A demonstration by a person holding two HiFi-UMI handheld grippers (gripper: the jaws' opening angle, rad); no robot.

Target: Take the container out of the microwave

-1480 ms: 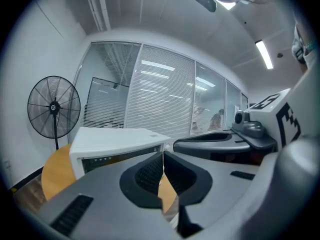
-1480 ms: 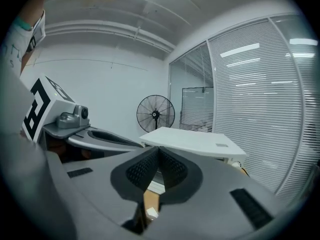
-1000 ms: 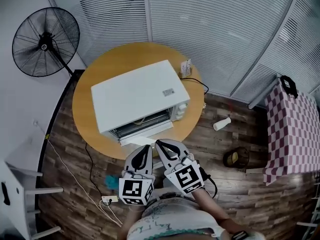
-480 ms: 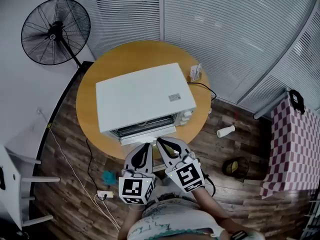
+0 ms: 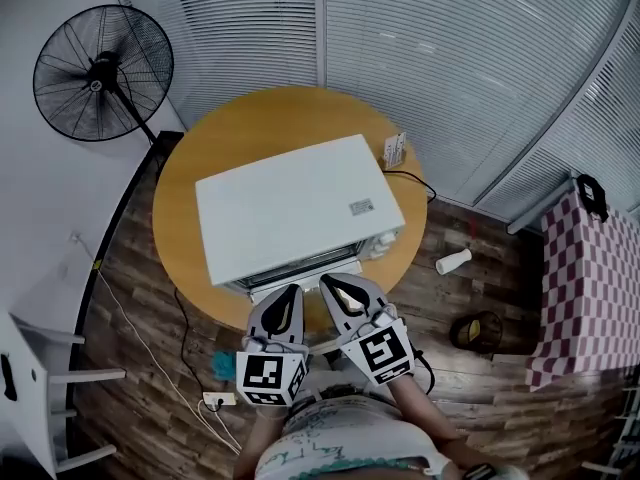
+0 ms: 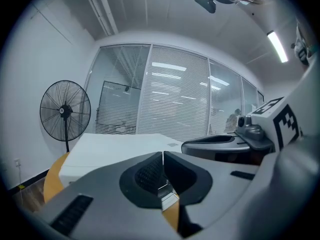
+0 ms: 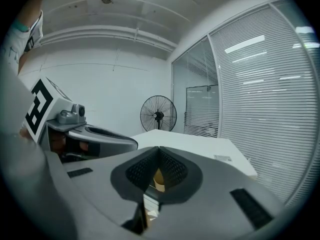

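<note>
Left gripper (image 5: pixel 286 294): jaws clenched together, nothing between them. Right gripper (image 5: pixel 326 284): likewise clenched and empty, just beside the left one. The microwave (image 5: pixel 295 208) sits on the round table (image 5: pixel 180 178) straight ahead of both tips, its front face near them. We cannot see the container; we take it to be inside, beyond that front. We expect it to be light, stiff and perhaps slick, and would grip it by the rim or opposite walls, kept level.

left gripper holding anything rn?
No, the left gripper has its jaws shut tip to tip with nothing between them.
</note>
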